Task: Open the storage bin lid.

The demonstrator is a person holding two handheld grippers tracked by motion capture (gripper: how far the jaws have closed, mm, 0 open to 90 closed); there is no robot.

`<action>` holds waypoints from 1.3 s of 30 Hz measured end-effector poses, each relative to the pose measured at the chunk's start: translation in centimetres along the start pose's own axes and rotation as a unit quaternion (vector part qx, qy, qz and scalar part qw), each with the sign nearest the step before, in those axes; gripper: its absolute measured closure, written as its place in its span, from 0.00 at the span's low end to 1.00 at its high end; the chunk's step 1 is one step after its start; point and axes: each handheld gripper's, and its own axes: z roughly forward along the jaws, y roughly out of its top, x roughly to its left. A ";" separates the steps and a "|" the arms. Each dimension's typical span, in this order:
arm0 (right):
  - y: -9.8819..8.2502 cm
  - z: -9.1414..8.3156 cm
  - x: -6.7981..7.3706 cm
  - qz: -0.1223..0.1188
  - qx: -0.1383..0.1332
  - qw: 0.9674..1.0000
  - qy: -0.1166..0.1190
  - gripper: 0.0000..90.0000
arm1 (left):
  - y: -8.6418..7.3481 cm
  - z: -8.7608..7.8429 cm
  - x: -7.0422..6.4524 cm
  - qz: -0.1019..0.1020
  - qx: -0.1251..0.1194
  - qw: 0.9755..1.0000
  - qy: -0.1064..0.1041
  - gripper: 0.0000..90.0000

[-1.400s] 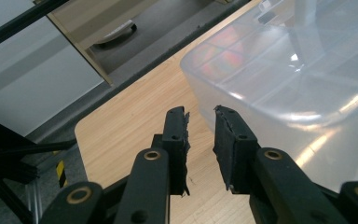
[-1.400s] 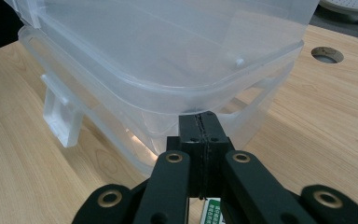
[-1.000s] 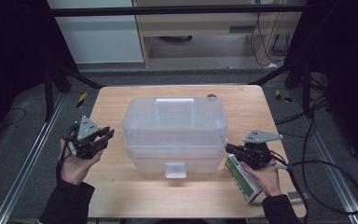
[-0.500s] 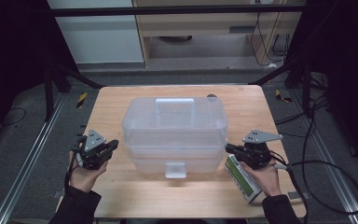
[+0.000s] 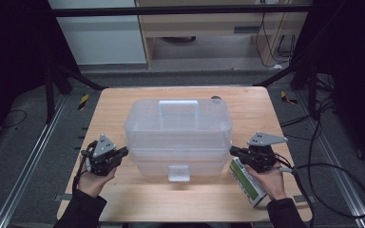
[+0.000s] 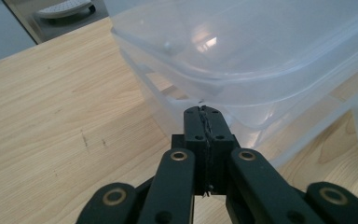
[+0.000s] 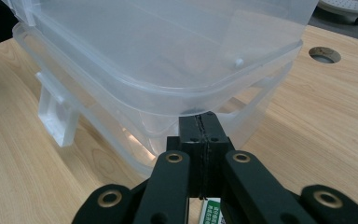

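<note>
Down and inward toward the box has come the left gripper [image 5: 121,153] since the earlier frames, its jaws having just been closing with nothing between them; now they stand pressed together, tips just under the lid rim on the left end of the clear plastic storage box [image 5: 178,137]. At 3 o'clock of the box the right gripper [image 5: 234,152] has kept its place, jaws likewise pressed tight on nothing, tips at the rim of the right end. Under the right hand [image 5: 268,178], at about 4 o'clock from the box, lies a small green and white carton [image 5: 247,183]; printing shows on its side, but it is too small to read. No label or brand can be made out on the box. It sits at the middle of the wooden table [image 5: 114,111], its long axis running 9 to 3 o'clock across the high view. It is translucent and milky, with rounded corners, a domed lid carrying a flat carry handle [image 5: 178,107] toward 12 o'clock, and a square latch [image 5: 178,172] hanging on the near side at 6 o'clock. In the left gripper view the lid [image 6: 261,51] overhangs the base, with a stepped rim below it; the right gripper view shows the latch [image 7: 56,116] standing away from the wall
</note>
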 end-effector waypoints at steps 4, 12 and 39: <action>0.0 0.0 0.0 0.000 -0.003 1.000 -0.002 1.00 | 0.3 -0.4 -0.2 0.003 -0.010 1.000 0.002 0.99; 0.2 -0.2 -0.1 0.004 -0.018 1.000 -0.002 1.00 | 0.6 -0.6 -0.3 0.003 -0.020 1.000 0.005 0.99; 1.6 -0.2 -0.3 0.006 -0.056 0.998 -0.012 1.00 | 2.6 -0.6 -0.3 0.009 -0.043 0.999 0.021 0.99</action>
